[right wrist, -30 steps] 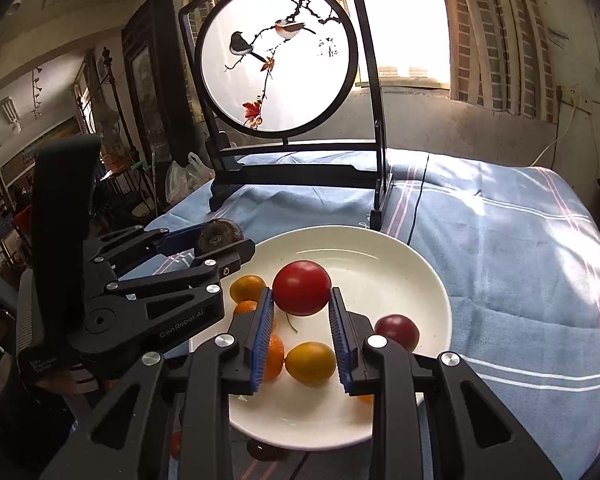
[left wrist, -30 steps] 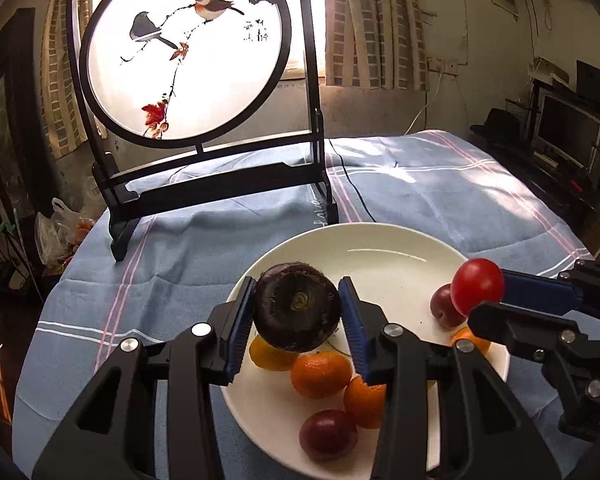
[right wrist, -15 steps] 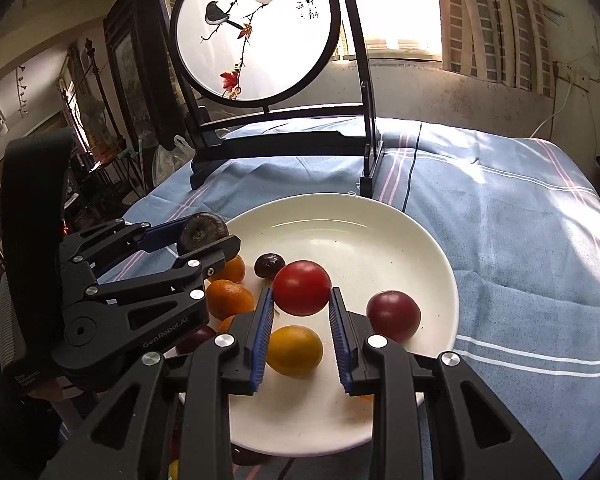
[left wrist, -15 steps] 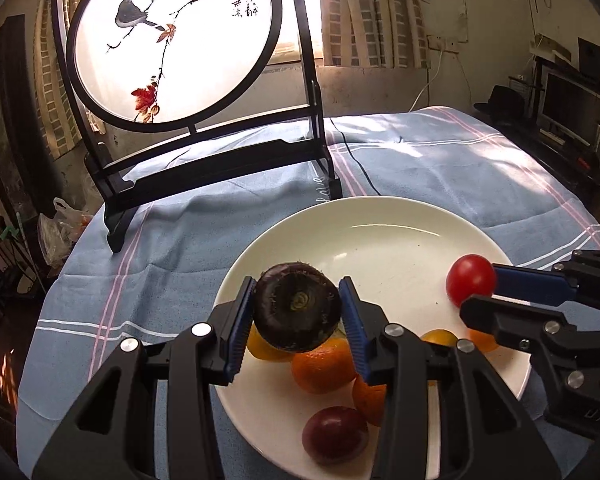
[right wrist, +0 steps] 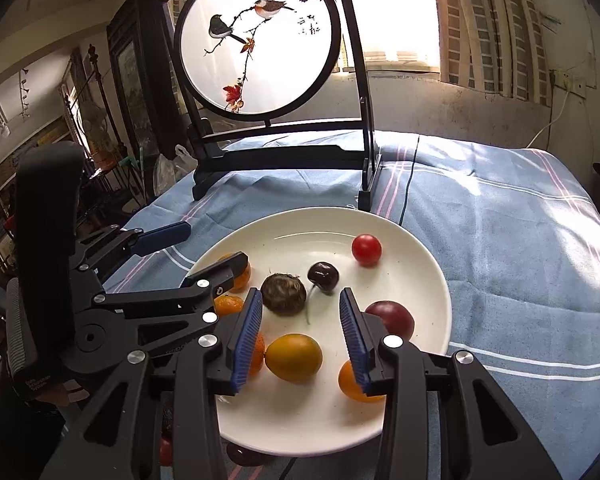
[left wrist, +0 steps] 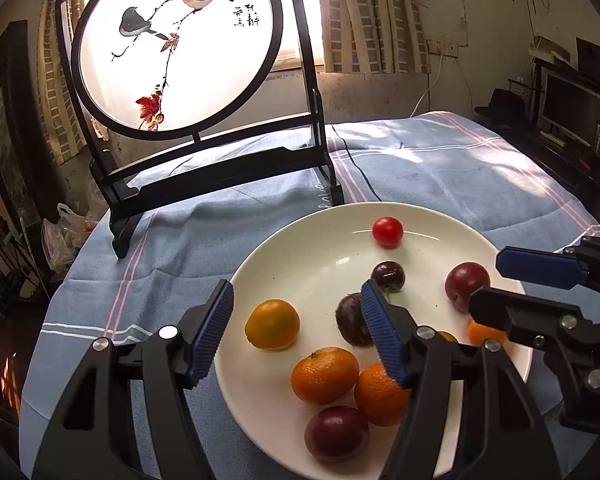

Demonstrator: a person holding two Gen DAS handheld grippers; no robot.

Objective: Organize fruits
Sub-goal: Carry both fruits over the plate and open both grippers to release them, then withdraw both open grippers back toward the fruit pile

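Note:
A white plate (left wrist: 300, 236) (right wrist: 432, 264) holds several fruits. My left gripper (left wrist: 296, 286) (right wrist: 214, 243) hovers over its near left side, jaws opening, nothing between them. A dark brown round fruit (left wrist: 350, 320) (right wrist: 283, 293) lies on the plate, partly behind the left gripper's right finger. My right gripper (right wrist: 300, 294) (left wrist: 487, 280) is over the plate's near right, jaws opening and empty. A red tomato (left wrist: 387, 232) (right wrist: 366, 249) rests near the far rim. A dark cherry (left wrist: 388, 276), plums (left wrist: 466, 284) and oranges (left wrist: 325, 375) lie around.
A round bird-painted screen (left wrist: 176, 48) (right wrist: 260, 40) on a black stand sits behind the plate on the blue striped tablecloth (left wrist: 440, 168). A black cable (left wrist: 358, 170) runs from the stand's foot. A monitor (left wrist: 572, 108) stands far right, and a plastic bag (left wrist: 62, 232) lies off the table at left.
Both grippers have opened. The dark brown fruit left the left jaws and now lies on the plate. The red tomato left the right jaws and sits near the far rim.

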